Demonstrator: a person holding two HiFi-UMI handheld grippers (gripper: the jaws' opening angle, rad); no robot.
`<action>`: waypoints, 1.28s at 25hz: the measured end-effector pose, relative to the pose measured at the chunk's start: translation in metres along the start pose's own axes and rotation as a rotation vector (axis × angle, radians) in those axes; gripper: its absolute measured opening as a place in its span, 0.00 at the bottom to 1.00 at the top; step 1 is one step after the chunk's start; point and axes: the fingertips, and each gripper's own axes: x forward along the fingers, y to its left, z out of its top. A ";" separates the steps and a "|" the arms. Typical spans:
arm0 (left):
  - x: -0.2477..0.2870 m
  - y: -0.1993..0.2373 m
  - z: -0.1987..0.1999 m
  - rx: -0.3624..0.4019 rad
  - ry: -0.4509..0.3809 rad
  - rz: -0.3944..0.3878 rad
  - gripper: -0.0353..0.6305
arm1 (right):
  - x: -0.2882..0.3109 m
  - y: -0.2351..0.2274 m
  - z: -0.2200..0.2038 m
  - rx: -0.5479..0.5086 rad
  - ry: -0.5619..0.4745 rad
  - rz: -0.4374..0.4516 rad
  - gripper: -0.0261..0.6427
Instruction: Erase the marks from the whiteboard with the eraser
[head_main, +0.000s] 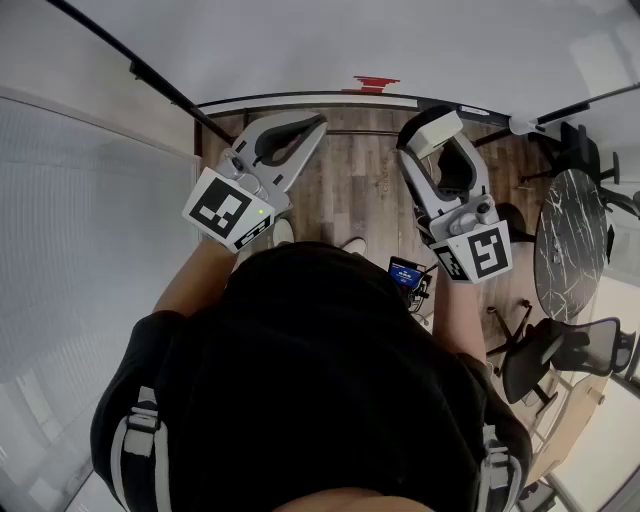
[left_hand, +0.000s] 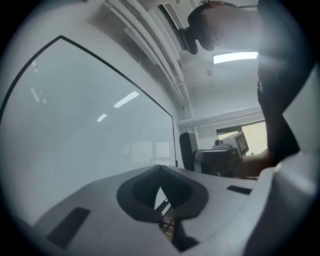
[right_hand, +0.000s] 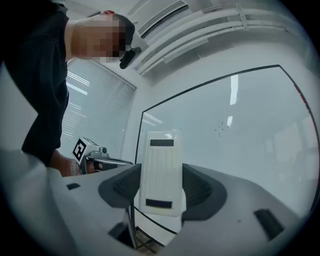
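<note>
Right gripper (right_hand: 161, 192): jaws clamped on one white eraser (right_hand: 161, 160), held upright just in front of the whiteboard (right_hand: 235, 150). I cannot tell whether they touch. Left gripper (head_main: 316, 123): jaws together, nothing between them. One red mark (head_main: 375, 83) near the board's lower edge; faint specks (right_hand: 220, 129) higher up. Wood floor (head_main: 350, 190) below. One round dark marble table (head_main: 570, 240) to the right, with a dark office chair (head_main: 555, 355) beside it. Window blinds (right_hand: 95, 115) left of the board
</note>
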 end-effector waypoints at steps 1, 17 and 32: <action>-0.002 0.002 -0.001 -0.001 0.001 0.000 0.06 | 0.003 0.002 -0.001 -0.003 0.001 0.000 0.42; 0.004 0.008 0.003 -0.001 0.008 -0.033 0.06 | 0.005 -0.004 0.007 -0.026 -0.016 -0.067 0.42; 0.047 -0.030 0.013 0.011 -0.003 -0.077 0.06 | -0.034 -0.038 0.013 -0.026 -0.026 -0.085 0.42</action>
